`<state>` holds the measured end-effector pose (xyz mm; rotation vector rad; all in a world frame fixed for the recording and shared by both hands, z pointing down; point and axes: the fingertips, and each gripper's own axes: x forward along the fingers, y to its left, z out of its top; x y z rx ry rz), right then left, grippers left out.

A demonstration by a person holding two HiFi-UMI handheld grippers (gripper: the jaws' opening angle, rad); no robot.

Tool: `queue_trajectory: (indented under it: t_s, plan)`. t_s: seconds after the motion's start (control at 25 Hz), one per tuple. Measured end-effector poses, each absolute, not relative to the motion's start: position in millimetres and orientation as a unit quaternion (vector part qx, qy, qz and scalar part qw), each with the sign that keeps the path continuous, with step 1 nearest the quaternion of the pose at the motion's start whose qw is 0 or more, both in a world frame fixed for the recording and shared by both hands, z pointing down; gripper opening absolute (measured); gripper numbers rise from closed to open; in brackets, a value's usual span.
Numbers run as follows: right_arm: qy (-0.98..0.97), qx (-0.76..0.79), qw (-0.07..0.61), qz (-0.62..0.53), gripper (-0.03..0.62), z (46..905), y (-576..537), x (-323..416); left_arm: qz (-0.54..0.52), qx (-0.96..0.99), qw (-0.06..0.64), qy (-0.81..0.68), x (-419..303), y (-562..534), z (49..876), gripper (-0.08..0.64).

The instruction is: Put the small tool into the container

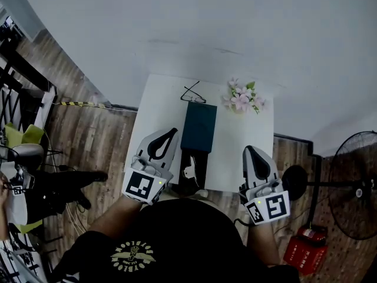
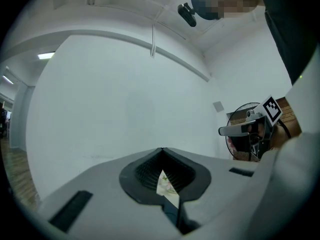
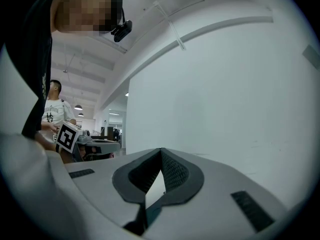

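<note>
On the white table (image 1: pixel 247 140) lies a dark teal rectangular container (image 1: pixel 199 127). A black tray-like part (image 1: pixel 194 158) adjoins its near end, and a small white tool (image 1: pixel 189 171) rests on that part. My left gripper (image 1: pixel 172 132) hovers just left of the container, jaws shut and empty. My right gripper (image 1: pixel 248 150) hangs over the table's near right part, also shut with nothing in it. In both gripper views the gripper (image 2: pixel 161 150) (image 3: pixel 161 150) points level at a white wall, tips meeting. The tool and container are hidden in those views.
A pair of glasses (image 1: pixel 193 94) and a spray of pink flowers (image 1: pixel 241 99) lie at the table's far end. A standing fan (image 1: pixel 353 184) and a red object (image 1: pixel 300 249) are on the floor to the right. Furniture and cables crowd the left.
</note>
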<state>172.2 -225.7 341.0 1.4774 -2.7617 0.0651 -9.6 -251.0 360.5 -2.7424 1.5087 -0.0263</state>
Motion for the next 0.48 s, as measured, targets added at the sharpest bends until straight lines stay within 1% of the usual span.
queue_trajectory:
  t_s: [0.48]
  plan:
    - [-0.878, 0.477, 0.008, 0.030, 0.000, 347.8, -230.3, 167.4, -0.004, -0.876, 0.009, 0.482, -15.9, -253.5, 357.6, 0.006]
